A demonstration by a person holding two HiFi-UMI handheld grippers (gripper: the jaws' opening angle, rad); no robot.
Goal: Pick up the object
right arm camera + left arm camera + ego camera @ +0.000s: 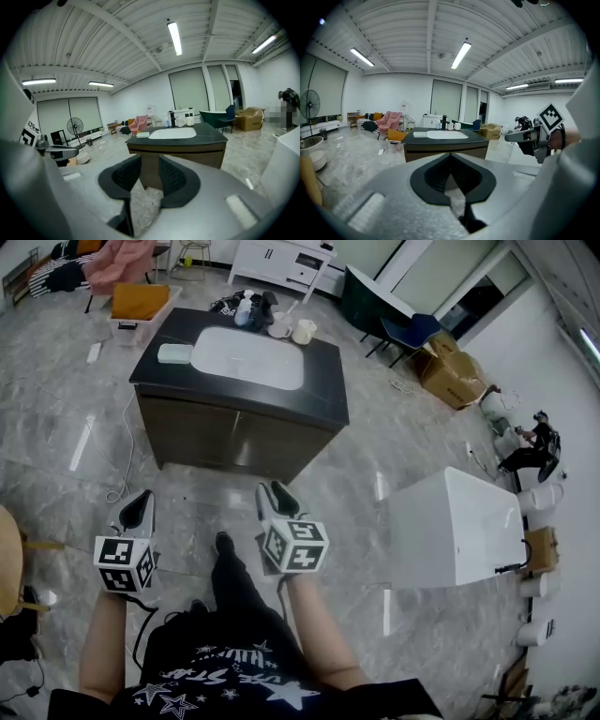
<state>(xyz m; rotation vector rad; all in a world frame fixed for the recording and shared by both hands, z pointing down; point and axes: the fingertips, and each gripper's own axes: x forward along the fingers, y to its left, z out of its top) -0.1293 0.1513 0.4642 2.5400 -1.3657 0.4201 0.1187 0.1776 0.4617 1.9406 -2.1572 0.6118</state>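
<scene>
A dark vanity cabinet (309, 409) with a white basin (248, 357) stands ahead of me across the floor. On its left end lies a small pale green box (174, 353), also seen as the pale box (142, 134) in the right gripper view. Bottles and cups (272, 320) crowd its back edge. My left gripper (142, 499) hangs over the floor short of the cabinet, its jaws shut and empty (450, 157). My right gripper (274, 491) is level beside it, jaws open with nothing between them (149, 171). Both point at the cabinet.
A white bathtub (459, 526) stands on the floor to the right. A pink armchair (122, 259) and a crate with an orange cushion (139, 304) sit at the back left. Cardboard boxes (452, 371) and a person (530, 448) are at the far right. A cable (127, 460) trails left of the cabinet.
</scene>
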